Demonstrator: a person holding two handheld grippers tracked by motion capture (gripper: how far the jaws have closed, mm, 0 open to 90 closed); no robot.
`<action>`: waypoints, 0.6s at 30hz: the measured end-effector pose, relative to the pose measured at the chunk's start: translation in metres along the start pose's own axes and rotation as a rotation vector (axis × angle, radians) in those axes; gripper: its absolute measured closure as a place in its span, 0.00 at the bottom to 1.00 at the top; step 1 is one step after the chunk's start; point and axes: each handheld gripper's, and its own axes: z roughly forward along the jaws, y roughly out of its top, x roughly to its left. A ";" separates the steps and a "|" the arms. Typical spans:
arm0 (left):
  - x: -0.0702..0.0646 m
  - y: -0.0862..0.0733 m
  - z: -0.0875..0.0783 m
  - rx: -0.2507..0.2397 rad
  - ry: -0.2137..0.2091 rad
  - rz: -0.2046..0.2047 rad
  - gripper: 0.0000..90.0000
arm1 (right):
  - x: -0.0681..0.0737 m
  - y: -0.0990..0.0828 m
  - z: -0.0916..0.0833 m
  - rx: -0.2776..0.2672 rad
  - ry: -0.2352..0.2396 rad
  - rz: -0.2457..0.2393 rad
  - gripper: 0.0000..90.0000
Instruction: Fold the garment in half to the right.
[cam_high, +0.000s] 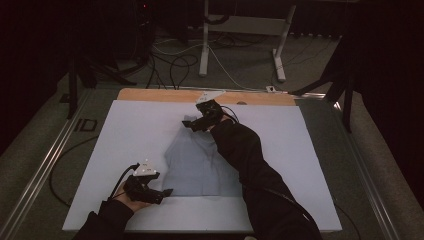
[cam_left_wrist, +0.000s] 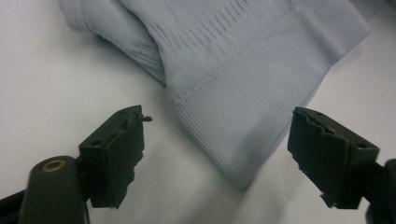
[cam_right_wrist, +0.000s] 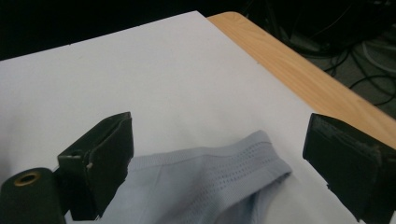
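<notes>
Fingers (cam_left_wrist: 116, 158) of the left gripper (cam_high: 167, 191) stand apart, released, with nothing pinched: seen along them, the lower corner of a pale blue garment (cam_left_wrist: 243, 84) lies on the surface between the two black pads, touching neither. Ribbed hem of that corner points toward the gripper. Right gripper (cam_high: 189, 124) also has its fingers (cam_right_wrist: 100, 163) spread wide and gripping nothing; between them sits a strap or shoulder end of the garment, perforated knit visible along its edge, resting flat and clear of both pads. From above, the garment (cam_high: 192, 162) lies roughly in the middle of a white sheet (cam_high: 125, 130) that covers most of the desk (cam_high: 165, 95), whose bare wooden strip shows along the far edge. Left gripper sits low at the near left corner of the cloth, held in the person's left hand (cam_high: 132, 202); grey three-cornered plate (cam_high: 146, 169) on top, cable trailing off to the left. Right arm in a dark sleeve (cam_high: 255, 165) reaches diagonally across the garment's right side, its gripper at the far top edge of the cloth. Room dim; floor cables (cam_high: 175, 60) and white stand legs (cam_high: 204, 50) beyond the desk.
</notes>
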 end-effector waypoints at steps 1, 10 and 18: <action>0.000 -0.001 0.002 0.012 0.001 0.002 0.25 | -0.001 0.000 0.003 0.005 0.000 -0.004 0.10; 0.002 0.001 0.009 0.022 0.020 -0.025 0.39 | 0.000 -0.001 0.018 0.025 0.006 0.001 0.10; -0.009 0.006 0.012 0.070 0.002 0.021 0.52 | 0.001 -0.002 0.023 0.031 0.015 0.002 0.10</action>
